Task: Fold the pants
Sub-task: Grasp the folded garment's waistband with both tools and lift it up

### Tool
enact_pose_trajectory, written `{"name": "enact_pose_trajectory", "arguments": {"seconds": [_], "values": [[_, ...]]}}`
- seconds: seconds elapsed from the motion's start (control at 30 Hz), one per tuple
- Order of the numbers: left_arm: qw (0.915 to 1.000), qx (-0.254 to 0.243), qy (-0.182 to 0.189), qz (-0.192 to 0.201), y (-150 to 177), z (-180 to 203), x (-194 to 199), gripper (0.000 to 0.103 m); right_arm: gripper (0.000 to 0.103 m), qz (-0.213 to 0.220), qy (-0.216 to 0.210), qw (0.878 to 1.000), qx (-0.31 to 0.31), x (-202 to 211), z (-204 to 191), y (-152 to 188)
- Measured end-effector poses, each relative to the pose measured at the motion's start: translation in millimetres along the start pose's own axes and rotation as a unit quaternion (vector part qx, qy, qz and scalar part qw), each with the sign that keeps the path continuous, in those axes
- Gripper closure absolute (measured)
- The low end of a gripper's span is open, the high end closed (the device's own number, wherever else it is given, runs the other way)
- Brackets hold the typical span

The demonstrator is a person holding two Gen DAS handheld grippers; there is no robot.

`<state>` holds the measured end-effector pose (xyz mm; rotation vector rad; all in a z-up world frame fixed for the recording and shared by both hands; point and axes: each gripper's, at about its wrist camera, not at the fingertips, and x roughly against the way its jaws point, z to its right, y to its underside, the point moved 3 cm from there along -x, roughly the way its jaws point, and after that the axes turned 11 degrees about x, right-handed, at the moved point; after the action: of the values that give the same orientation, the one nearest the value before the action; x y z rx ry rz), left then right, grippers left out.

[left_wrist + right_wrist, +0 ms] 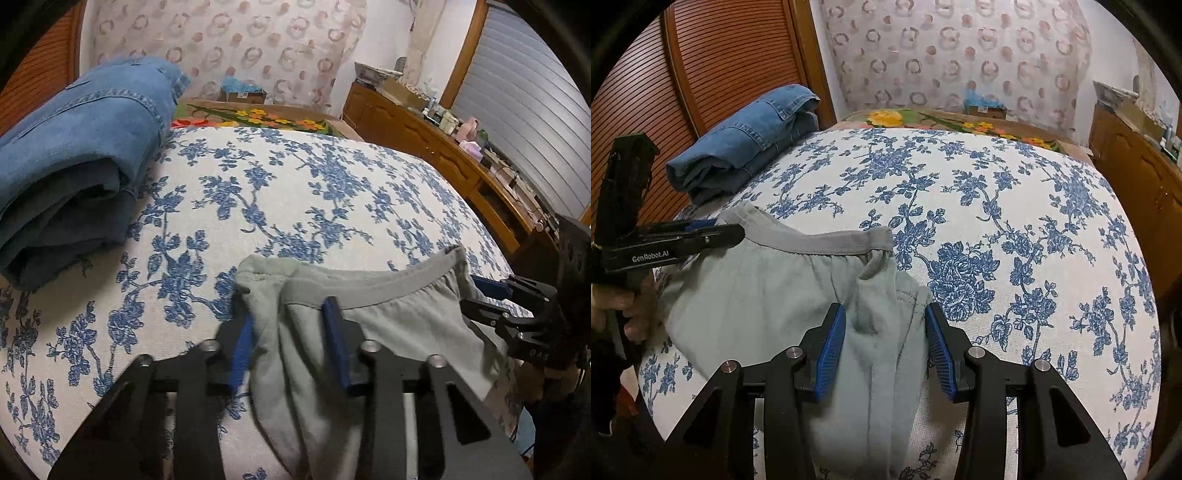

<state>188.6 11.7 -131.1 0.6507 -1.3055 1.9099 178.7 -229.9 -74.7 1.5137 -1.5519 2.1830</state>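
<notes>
Now, step: taking hold of the two waistband corners of the grey pants [750,295], ahead of a fold.
Pants: lying on the floral bedspread [1015,206] at its near edge, waistband [827,242] arched away from the cameras, legs trailing off toward the viewer, out of sight.
Left gripper [291,314]: jaws part closed, bunched waistband cloth between the blue pads [242,347]; in the right wrist view its tips sit at the waistband's left corner; firm pinch or not, cannot tell.
Right gripper [886,325]: jaws half open, astride a bunched fold at the waistband's right corner; pads [831,350] touching the cloth's sides or just beside them, hard to tell; no clear squeeze.
Denim [746,144]: folded stack at the far left of the bed, well apart from the pants.
Next move, by judgement: close both jaws fully on the cloth, check both layers are caught, then lift evenly so the waistband stays taut.
Risk: one layer slipping free and sagging.
</notes>
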Motion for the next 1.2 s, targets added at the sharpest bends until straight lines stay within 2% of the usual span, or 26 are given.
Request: {"name": "enact_pose_trajectory", "arguments": {"seconds": [0.07, 0.2, 0.3, 0.5, 0.8, 1.2], "values": [[1.0000, -0.007, -0.004, 0.006, 0.9, 3.6, 2.1, 0.077, 0.059, 0.000, -0.001, 1.000, -0.002, -0.3, 0.4, -0.1], [0.9994, -0.015, -0.001, 0.030, -0.1, 10.1, 13.3, 0.083, 0.086, 0.000, -0.005, 1.000, -0.006, -1.2, 0.2, -0.6], [0.9987, -0.025, -0.001, 0.045, 0.5, 16.1, 23.1, 0.085, 0.089, 0.002, -0.009, 1.000, -0.010, -0.9, -1.0, -0.8], [0.9969, -0.036, 0.011, 0.070, 0.1, 26.2, 47.2, 0.086, 0.092, 0.032, 0.011, 0.999, 0.000, 16.9, -12.6, -2.6], [0.9922, -0.052, 0.026, 0.110, -4.8, 43.9, 84.0, 0.087, 0.092, 0.094, 0.019, 0.995, 0.014, 67.5, -27.3, -13.7], [0.9855, -0.066, 0.042, 0.150, -13.9, 59.3, 120.0, 0.087, 0.093, 0.140, 0.035, 0.989, 0.039, 115.7, -42.7, -16.8]]}}
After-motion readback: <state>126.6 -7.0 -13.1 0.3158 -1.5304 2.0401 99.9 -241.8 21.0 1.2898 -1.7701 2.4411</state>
